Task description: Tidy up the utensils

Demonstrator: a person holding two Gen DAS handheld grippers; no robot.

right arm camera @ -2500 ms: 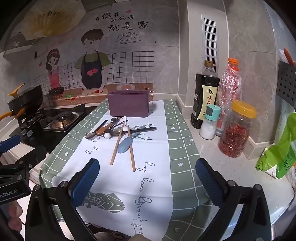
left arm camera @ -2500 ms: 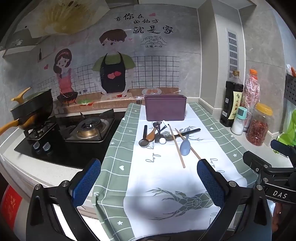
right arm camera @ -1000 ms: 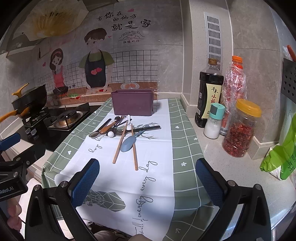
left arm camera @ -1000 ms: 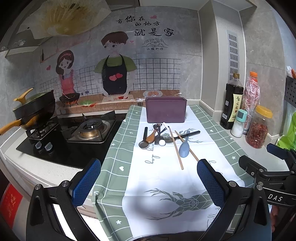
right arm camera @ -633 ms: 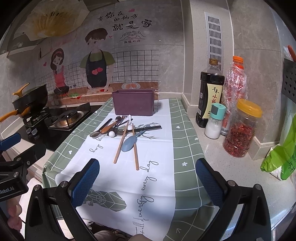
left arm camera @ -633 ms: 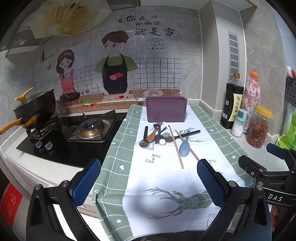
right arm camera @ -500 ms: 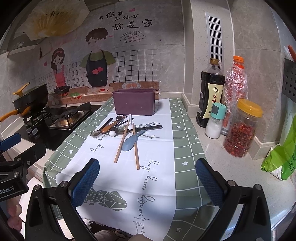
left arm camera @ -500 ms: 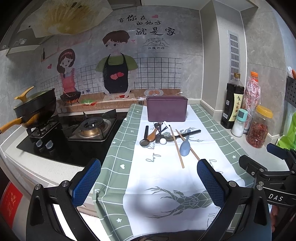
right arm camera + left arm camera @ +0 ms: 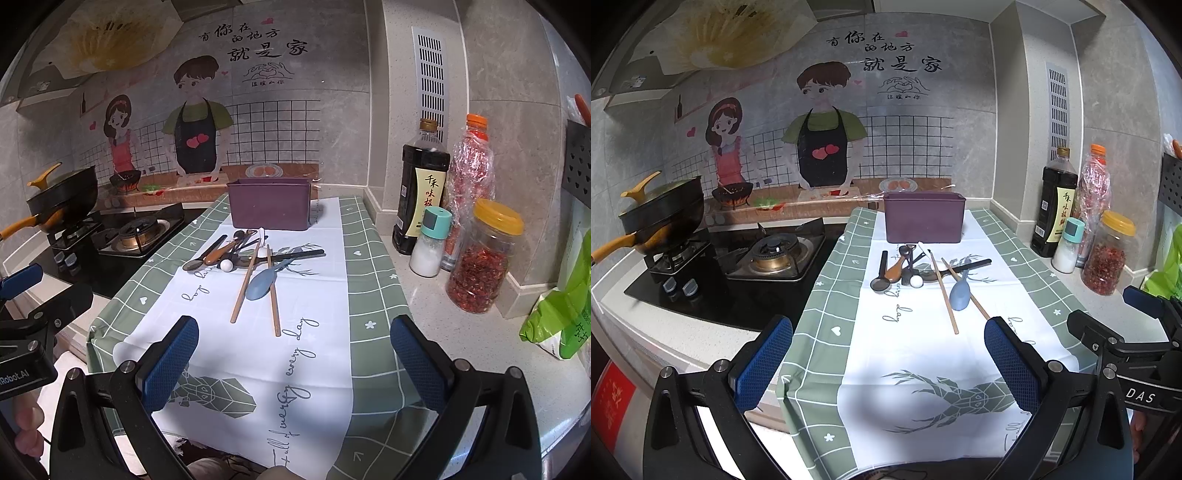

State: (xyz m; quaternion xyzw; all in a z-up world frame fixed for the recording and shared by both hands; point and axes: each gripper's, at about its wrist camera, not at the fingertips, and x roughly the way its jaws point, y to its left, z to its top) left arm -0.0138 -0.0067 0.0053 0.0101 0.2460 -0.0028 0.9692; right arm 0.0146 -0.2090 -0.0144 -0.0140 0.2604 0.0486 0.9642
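Note:
A purple box [image 9: 924,220] stands at the far end of the green-and-white cloth [image 9: 912,354]; it also shows in the right wrist view [image 9: 269,208]. In front of it lies a loose pile: dark spoons [image 9: 886,273], a blue spoon [image 9: 960,293], two wooden chopsticks [image 9: 945,291] and a black-handled utensil [image 9: 971,265]. The right wrist view shows the blue spoon [image 9: 261,282] and chopsticks [image 9: 243,284] too. My left gripper [image 9: 888,360] is open and empty, well short of the pile. My right gripper [image 9: 293,363] is open and empty, equally far back.
A gas hob [image 9: 772,254] and a black pan [image 9: 661,214] stand left of the cloth. A soy sauce bottle [image 9: 421,192], a salt shaker [image 9: 430,242], a red-filled bottle [image 9: 474,173] and a chilli jar [image 9: 484,260] line the right wall. A green bag [image 9: 561,314] lies far right.
Both grippers have drifted slightly, so the views shift a little. The utensils and box have not moved. Both grippers stay open.

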